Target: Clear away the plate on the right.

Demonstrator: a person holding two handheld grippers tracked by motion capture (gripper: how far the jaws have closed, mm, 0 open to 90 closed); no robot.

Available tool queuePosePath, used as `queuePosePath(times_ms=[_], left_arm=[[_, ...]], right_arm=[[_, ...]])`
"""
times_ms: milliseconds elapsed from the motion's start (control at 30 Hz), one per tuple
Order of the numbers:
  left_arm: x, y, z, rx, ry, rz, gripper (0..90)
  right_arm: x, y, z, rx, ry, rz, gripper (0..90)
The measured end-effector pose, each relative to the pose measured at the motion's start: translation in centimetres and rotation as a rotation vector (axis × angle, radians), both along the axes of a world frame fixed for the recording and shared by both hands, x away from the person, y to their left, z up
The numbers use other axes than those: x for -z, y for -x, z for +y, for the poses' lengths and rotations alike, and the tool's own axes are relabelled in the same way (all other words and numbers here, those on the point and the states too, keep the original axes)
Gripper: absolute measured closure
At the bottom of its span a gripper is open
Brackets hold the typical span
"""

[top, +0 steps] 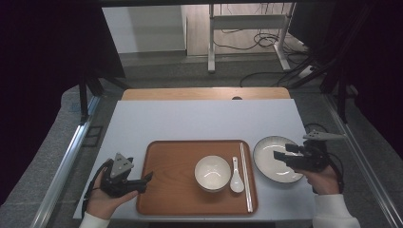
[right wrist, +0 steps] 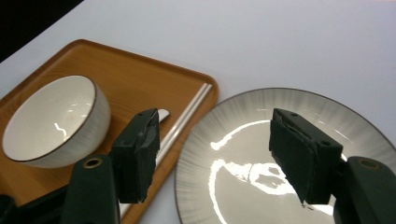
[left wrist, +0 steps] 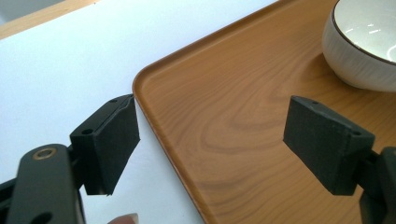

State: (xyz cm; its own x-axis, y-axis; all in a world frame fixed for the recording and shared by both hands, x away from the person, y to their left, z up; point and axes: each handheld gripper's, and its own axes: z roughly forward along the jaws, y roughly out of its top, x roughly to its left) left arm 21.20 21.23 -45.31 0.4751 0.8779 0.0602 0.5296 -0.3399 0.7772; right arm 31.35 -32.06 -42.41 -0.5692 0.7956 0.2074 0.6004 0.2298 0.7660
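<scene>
Here, round glazed grey ceramic plate [top: 278, 158] on white counter [top: 199, 118], just right of wooden tray [top: 166, 199]. Right tool [top: 279, 156] released above it; left tool [left wrist: 210, 144] released at tray edge. Risk: slick rim slipping, plate knocking metal chopsticks [top: 245, 175].

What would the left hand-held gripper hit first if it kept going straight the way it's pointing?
Probably the wooden tray. The left hand-held gripper is open, its jaws straddling the tray's left rim, one over the white table. Farther along that line sits the white bowl, though depth is hard to judge.
</scene>
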Motion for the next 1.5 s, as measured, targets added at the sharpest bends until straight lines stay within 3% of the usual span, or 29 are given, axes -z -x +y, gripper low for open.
queuePosePath(times_ms=[333, 600, 967, 1067, 1500], left_arm=[[-0.1, 0.1, -0.1, 0.008, 0.004, -0.003, 17.8], [0.0, 0.0, -0.3, 0.011, -0.004, 0.004, 17.7], [0.2, 0.1, -0.2, 0.011, -0.006, 0.008, 17.8], [0.3, 0.0, -0.3, 0.011, -0.009, 0.012, 17.8], [0.4, 0.0, -0.4, 0.014, -0.011, 0.017, 17.8]], right_arm=[[0.3, -0.4, -2.6, 0.102, 0.029, 0.029, 34.0], [1.9, -1.3, -5.2, 0.178, 0.046, 0.083, 33.9], [3.8, -2.2, -6.8, 0.212, 0.056, 0.145, 35.0], [4.7, -2.7, -7.4, 0.223, 0.058, 0.18, 37.1], [6.6, -3.6, -8.5, 0.238, 0.039, 0.249, 46.2]])
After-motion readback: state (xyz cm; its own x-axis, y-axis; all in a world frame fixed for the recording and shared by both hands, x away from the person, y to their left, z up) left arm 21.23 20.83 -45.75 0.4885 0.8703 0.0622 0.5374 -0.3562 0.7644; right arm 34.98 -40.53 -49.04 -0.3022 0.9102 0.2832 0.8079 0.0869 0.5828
